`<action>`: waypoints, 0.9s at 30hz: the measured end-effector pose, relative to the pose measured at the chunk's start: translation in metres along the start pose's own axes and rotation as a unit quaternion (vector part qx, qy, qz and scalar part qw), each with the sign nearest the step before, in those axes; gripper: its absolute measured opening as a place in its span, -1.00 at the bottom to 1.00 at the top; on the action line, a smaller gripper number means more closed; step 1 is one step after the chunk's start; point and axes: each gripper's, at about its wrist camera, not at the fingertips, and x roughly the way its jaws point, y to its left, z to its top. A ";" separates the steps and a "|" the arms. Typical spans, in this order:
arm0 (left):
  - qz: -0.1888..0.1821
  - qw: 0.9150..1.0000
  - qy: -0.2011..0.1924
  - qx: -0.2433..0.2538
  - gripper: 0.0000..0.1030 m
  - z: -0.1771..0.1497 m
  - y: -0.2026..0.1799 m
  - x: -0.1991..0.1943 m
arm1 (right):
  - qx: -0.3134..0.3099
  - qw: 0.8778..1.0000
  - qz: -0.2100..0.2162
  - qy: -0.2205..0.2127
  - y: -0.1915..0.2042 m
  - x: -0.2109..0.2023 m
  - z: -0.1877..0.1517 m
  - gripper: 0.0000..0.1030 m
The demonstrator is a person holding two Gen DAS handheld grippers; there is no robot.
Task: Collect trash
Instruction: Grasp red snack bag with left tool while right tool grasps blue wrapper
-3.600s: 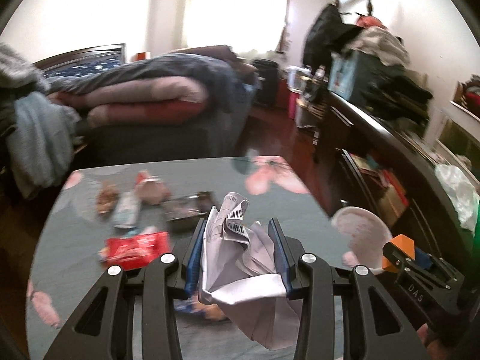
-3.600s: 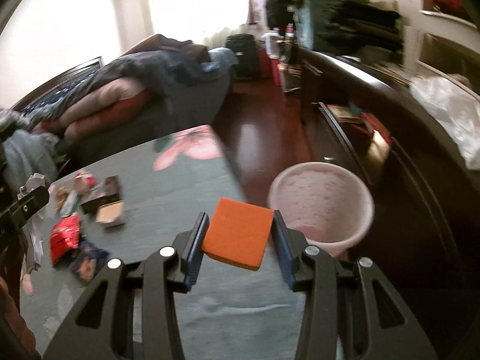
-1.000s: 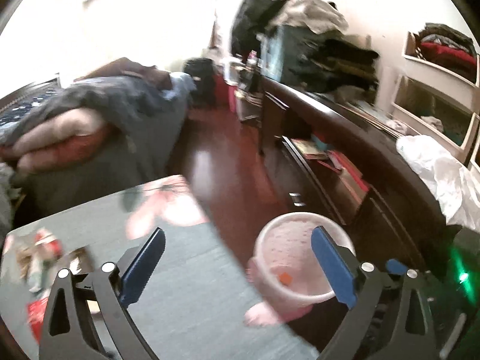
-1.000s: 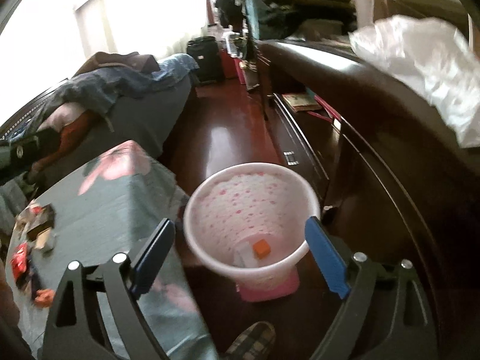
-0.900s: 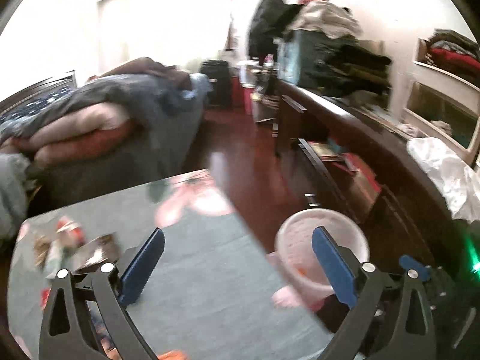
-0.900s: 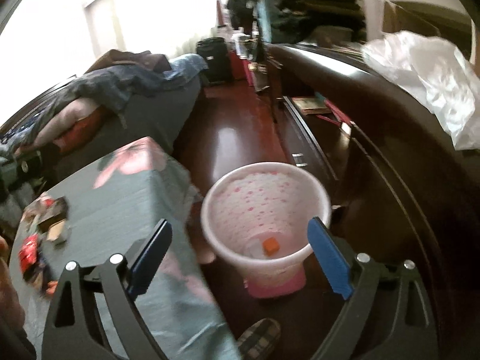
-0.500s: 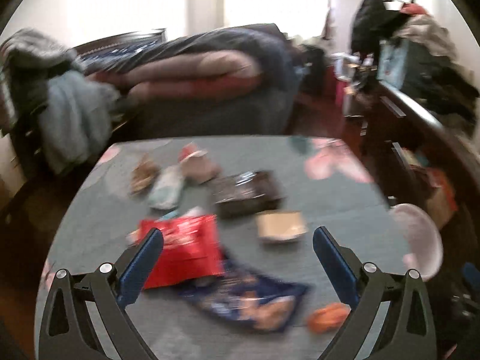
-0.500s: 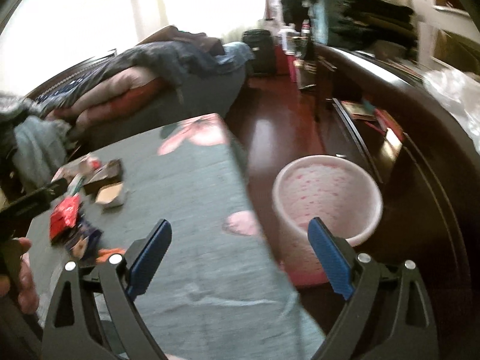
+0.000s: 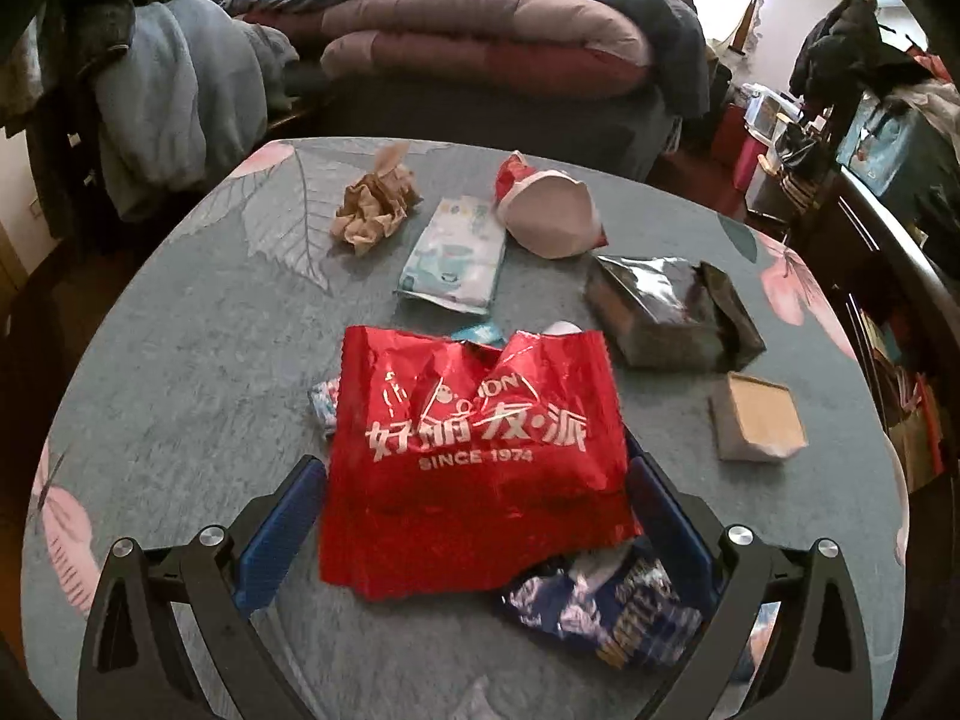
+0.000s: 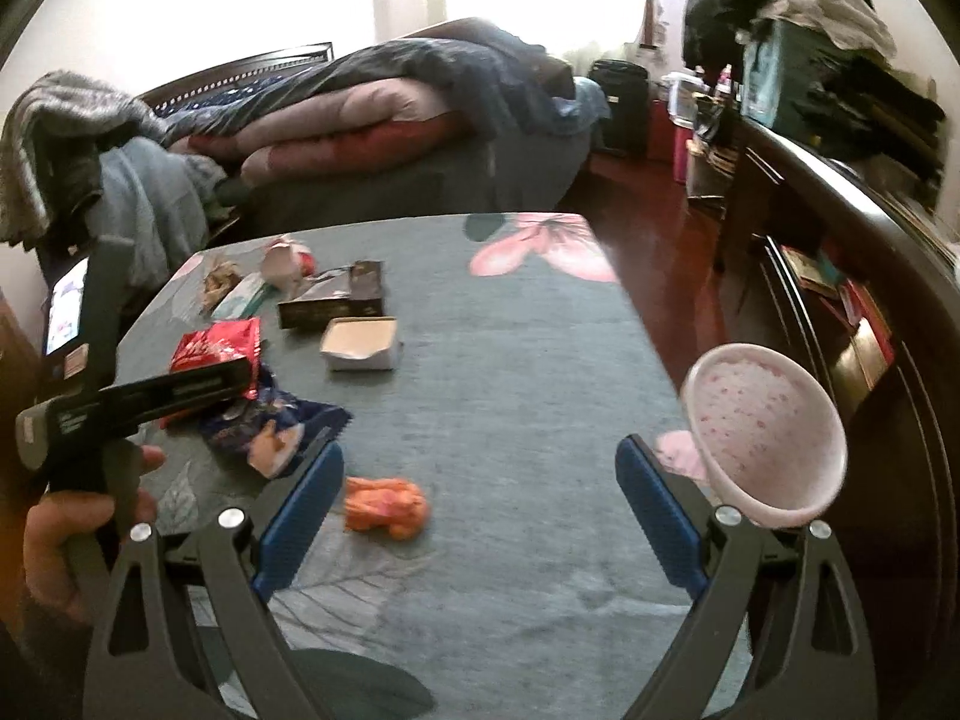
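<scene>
My left gripper [image 9: 474, 516] is open, its blue pads on either side of a red snack wrapper [image 9: 474, 456] lying on the grey tablecloth [image 9: 198, 360]; it also shows in the right wrist view [image 10: 150, 396]. A blue wrapper [image 9: 606, 606] lies under the red one. My right gripper [image 10: 480, 510] is open and empty above the table, with a crumpled orange wrapper [image 10: 384, 507] just inside its left pad. The pink bin [image 10: 768, 432] stands on the floor to the right of the table.
Further trash lies on the table: crumpled brown paper [image 9: 375, 213], a pale blue packet [image 9: 456, 258], a white and red wrapper [image 9: 549, 216], a dark foil bag [image 9: 666, 312] and a small cardboard box [image 9: 756, 426]. A bed with folded quilts [image 9: 480, 42] stands behind, a dark cabinet [image 10: 840, 252] on the right.
Both grippers have swung from over the pink bin back to the table. My left gripper has come down close around the red wrapper. My right gripper has neared the orange wrapper.
</scene>
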 end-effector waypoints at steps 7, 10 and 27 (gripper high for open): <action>-0.042 0.998 -0.018 -0.035 0.28 0.002 0.017 -0.011 | -0.025 1.000 0.012 0.006 0.029 0.008 0.006 0.80; -0.062 0.997 -0.026 -0.045 -0.18 0.003 0.029 -0.017 | -0.037 0.999 0.019 0.007 0.042 0.012 0.010 0.80; -0.199 0.973 -0.071 -0.092 -0.86 0.005 0.080 -0.055 | -0.084 0.995 0.038 0.038 0.099 0.044 0.013 0.80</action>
